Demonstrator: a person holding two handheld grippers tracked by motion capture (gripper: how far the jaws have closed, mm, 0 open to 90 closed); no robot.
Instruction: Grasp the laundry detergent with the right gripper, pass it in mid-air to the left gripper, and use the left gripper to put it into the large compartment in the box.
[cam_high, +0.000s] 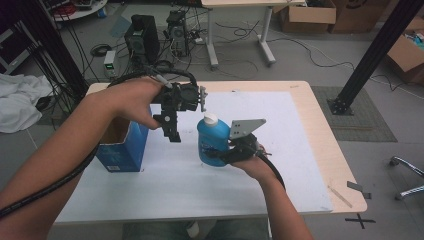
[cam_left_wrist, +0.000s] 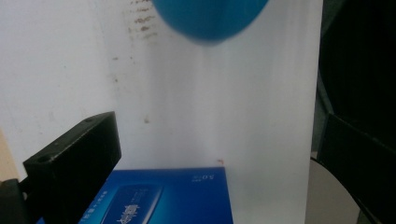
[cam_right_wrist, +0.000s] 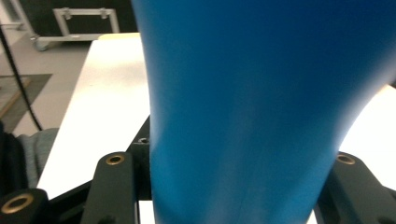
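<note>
A blue bottle (cam_high: 211, 142) with a white cap stands upright over the middle of the white mat (cam_high: 280, 150). My right gripper (cam_high: 222, 154) is shut on its lower body from the right. In the right gripper view the bottle (cam_right_wrist: 252, 107) sits between the two black jaws. My left gripper (cam_high: 172, 132) hangs open, pointing down, just left of the bottle's cap and right of an open-topped blue box (cam_high: 122, 147). In the left gripper view the box (cam_left_wrist: 163, 198) lies below the wide-apart jaws, with the bottle (cam_left_wrist: 210, 18) at the top edge.
The mat covers most of a wooden table (cam_high: 325, 130). Behind the table are computer towers (cam_high: 142, 40), tangled cables and a desk's legs (cam_high: 212, 45). A black post (cam_high: 370, 55), cardboard boxes (cam_high: 407, 55) and a chair base (cam_high: 407, 170) stand at the right.
</note>
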